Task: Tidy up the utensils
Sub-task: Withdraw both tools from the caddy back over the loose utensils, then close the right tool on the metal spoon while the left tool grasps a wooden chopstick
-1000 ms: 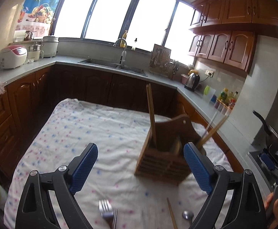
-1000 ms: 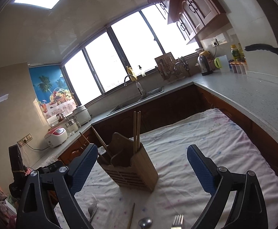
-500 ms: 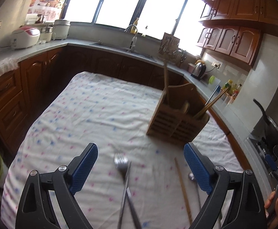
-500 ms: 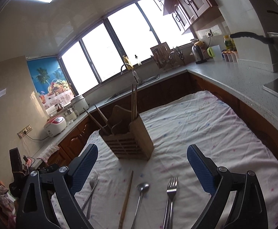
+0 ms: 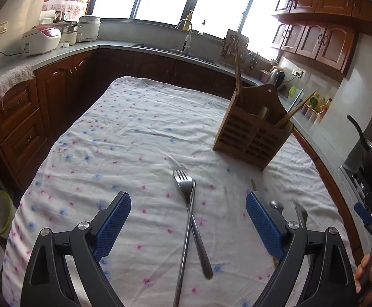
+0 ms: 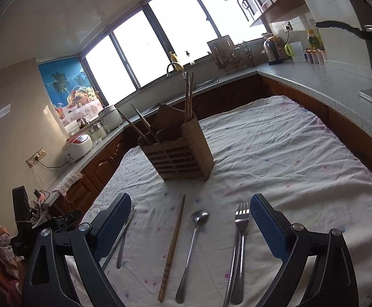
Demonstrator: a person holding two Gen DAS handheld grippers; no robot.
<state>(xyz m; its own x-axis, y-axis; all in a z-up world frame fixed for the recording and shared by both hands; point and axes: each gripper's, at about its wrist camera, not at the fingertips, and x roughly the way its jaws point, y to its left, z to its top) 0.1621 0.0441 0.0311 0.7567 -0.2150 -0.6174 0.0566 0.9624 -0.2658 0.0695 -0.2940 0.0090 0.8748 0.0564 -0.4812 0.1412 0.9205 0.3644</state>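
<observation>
Currently both tongs, left gripper (image 5: 188,223) & right gripper (image 6: 190,223), are held wide open w/ nothing gripped. Fork (image 5: 189,215) & metal chopstick (image 5: 186,243) are seen crossed just in front of wooden caddy (image 5: 253,133); light, stiff, slippery, so best pinched mid-handle. Wrinkled tablecloth (image 5: 124,138) is soft; kitchen counters surround.

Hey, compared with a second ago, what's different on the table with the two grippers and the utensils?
Both grippers pulled back from the wooden holder and tilted down: the left gripper now frames a fork crossed with a metal chopstick, the right gripper a wooden chopstick, a spoon and another fork. Nothing was grasped; both stay open. Holder and utensils haven't moved.
</observation>
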